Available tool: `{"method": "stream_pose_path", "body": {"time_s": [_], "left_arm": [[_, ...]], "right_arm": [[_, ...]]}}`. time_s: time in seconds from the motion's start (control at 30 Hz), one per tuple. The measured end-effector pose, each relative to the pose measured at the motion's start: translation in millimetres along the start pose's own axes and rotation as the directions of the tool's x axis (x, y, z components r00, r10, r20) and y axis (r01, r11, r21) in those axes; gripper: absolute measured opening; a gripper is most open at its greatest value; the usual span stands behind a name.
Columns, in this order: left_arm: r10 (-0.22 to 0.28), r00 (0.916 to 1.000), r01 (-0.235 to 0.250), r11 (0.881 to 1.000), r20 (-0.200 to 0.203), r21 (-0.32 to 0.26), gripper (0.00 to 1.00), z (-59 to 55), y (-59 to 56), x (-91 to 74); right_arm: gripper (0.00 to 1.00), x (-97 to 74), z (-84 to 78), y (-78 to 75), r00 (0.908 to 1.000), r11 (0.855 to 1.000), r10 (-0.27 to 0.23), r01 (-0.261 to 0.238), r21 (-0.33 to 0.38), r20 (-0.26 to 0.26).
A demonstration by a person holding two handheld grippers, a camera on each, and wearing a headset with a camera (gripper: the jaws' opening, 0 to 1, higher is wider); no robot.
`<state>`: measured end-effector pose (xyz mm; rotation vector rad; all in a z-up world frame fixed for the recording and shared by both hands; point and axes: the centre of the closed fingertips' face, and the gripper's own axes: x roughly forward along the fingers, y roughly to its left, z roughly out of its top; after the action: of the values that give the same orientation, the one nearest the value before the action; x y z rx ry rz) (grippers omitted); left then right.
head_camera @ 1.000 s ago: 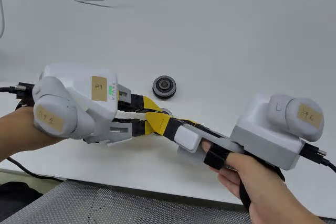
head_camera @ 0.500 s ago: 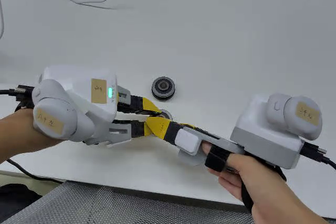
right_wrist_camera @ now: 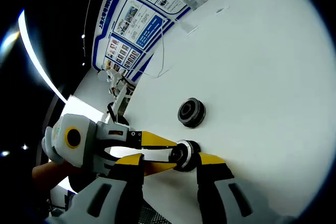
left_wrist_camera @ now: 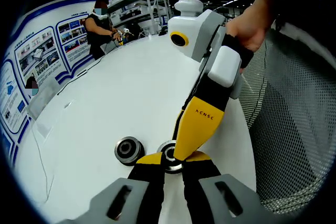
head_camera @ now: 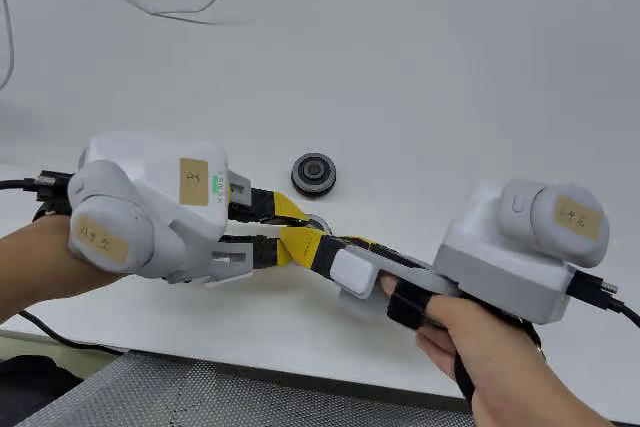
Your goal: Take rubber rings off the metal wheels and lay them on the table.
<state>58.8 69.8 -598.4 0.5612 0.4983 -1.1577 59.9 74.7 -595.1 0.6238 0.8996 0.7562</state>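
1. L tool still clamped on wheel, which sits on table same as 1 s ago.
2. R tool jaws apart, straddling same wheel; no shift.
3. 2nd wheel unmoved, just behind.

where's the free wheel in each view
Head view: free wheel at centre.
Left gripper view: lower left of centre.
Right gripper view: just right of centre.
Shared landmark: the held wheel close beside it.

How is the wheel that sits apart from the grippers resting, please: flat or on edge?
Flat: the wheel lies on the table with its round face and hub turned upward, as all three views show.
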Motion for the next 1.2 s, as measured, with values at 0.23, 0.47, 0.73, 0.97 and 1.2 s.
{"method": "stream_pose_path", "body": {"time_s": [0.23, 0.47, 0.73, 0.97, 1.2], "left_arm": [[-0.001, 1.0000, 0.001, 1.000, -0.003, 0.000, 0.12, -2.6, 1.1, 0.6], [0.000, 1.0000, 0.000, 1.000, -0.003, -0.002, 0.12, -1.3, 0.2, 0.4], [-0.001, 1.0000, 0.001, 1.000, -0.003, -0.002, 0.12, -1.5, 0.1, 0.5], [-0.001, 1.0000, 0.001, 1.000, -0.003, -0.002, 0.12, -3.6, 1.1, 0.7], [-0.003, 1.0000, 0.003, 1.000, -0.005, 0.000, 0.12, -3.7, 0.9, 0.7]], "right_arm": [[0.47, 1.0, 2.2, 1.4, 1.0000, 1.000, 0.007, -0.007, -0.009, 0.001], [0.47, -0.7, 3.7, 2.2, 1.0000, 0.999, -0.005, 0.006, -0.045, 0.007], [0.47, 0.9, 7.6, 5.1, 0.9997, 0.999, 0.013, -0.012, -0.029, 0.020], [0.47, 1.8, 3.3, 4.6, 0.9999, 1.000, 0.015, -0.015, -0.017, 0.005], [0.47, 2.1, 2.1, 5.6, 0.9999, 1.000, 0.012, -0.012, -0.023, -0.005]]}}
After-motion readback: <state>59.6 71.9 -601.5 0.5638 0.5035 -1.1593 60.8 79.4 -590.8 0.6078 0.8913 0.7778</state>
